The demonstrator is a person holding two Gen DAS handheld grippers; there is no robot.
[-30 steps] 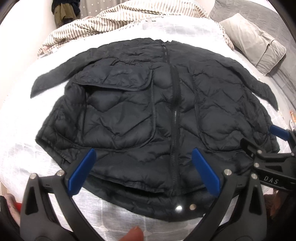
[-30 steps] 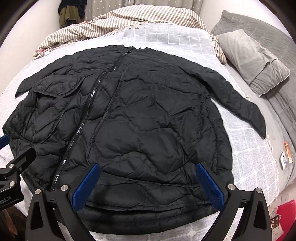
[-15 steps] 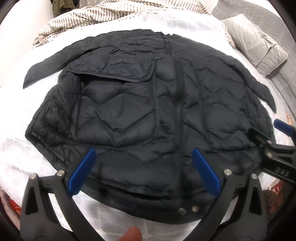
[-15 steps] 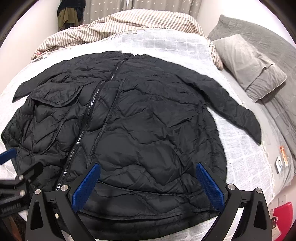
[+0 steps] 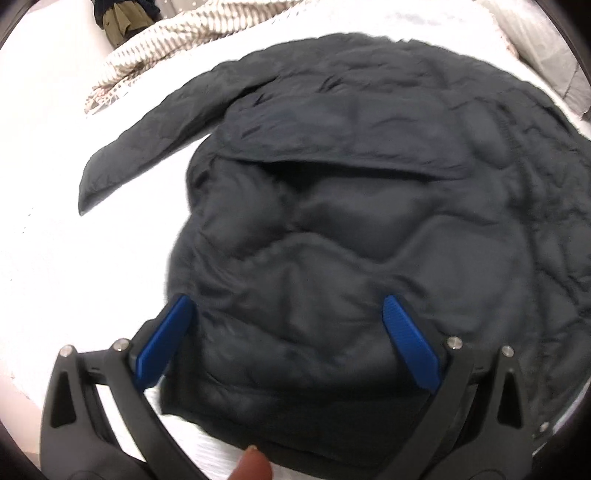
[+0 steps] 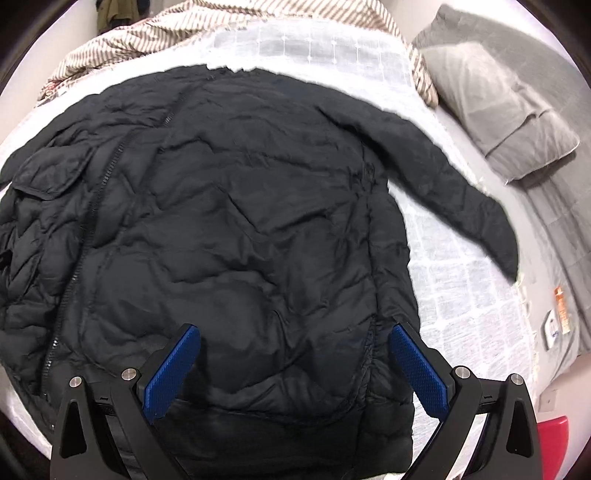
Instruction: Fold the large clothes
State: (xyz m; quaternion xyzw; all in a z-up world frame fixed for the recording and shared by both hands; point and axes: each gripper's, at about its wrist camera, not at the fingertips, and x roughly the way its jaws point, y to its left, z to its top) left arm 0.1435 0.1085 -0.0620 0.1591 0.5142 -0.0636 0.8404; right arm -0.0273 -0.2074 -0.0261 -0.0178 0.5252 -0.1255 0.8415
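A big black puffy jacket point(image 6: 229, 229) lies flat on a white checked blanket point(image 6: 461, 280) on the bed, zipper point(image 6: 92, 206) up and both sleeves spread out. A striped blanket point(image 6: 155, 33) is bunched up past the collar. A gray pillow point(image 6: 506, 110) sits off to the right, well apart from the jacket. The left gripper point(image 5: 288, 339) hangs wide over the jacket's bottom left corner. The right gripper point(image 6: 295, 369) hangs wide over the bottom right part. Neither one holds anything.

Black quilted jacket point(image 6: 236, 229) spread flat on the bed.
Front up, zipper point(image 6: 92, 206) closed, both sleeves point(image 6: 443, 177) angled outward; a pocket flap point(image 5: 332, 147) shows on one side, the hem nearest the cameras.
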